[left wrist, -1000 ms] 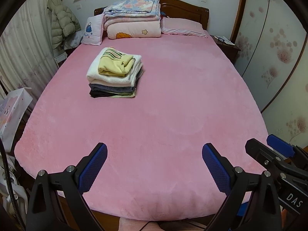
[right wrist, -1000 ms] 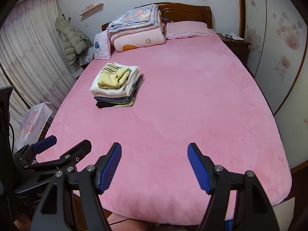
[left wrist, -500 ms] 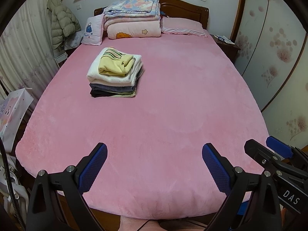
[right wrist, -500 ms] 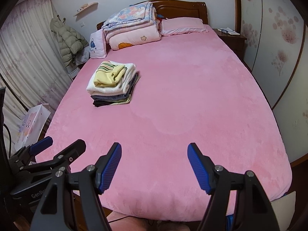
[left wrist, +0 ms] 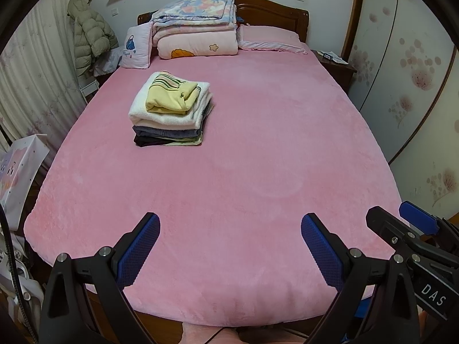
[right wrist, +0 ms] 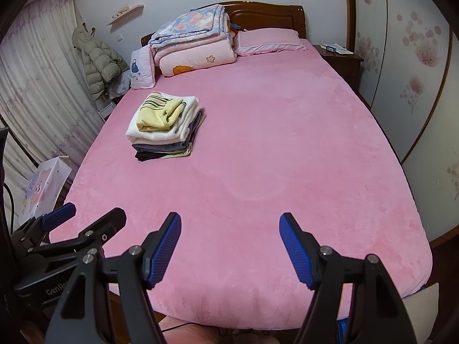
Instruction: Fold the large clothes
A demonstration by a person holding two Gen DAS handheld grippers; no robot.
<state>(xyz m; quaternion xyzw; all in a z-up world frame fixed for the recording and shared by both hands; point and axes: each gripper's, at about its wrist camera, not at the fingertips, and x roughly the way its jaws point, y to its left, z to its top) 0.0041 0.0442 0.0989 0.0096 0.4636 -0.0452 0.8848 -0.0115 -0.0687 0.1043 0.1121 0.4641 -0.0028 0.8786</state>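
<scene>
1. Claws both hang above the foot of the pink bed (left wrist: 258, 149); the left claw (left wrist: 229, 246) gapes wide and holds nothing, and the right claw (right wrist: 231, 246) is likewise spread and bare.
2. Folded clothes stack (left wrist: 170, 113) sits left of centre in both frames, a yellow garment (left wrist: 170, 97) on top.
3. Only the left view shows the right claw at lower right; only the right view shows the left claw at lower left.
4. A paper bag (right wrist: 43, 189) stands at the left edge; its contents are hidden.
5. Folded quilts (left wrist: 198, 28) lie by the headboard (left wrist: 272, 14).
</scene>
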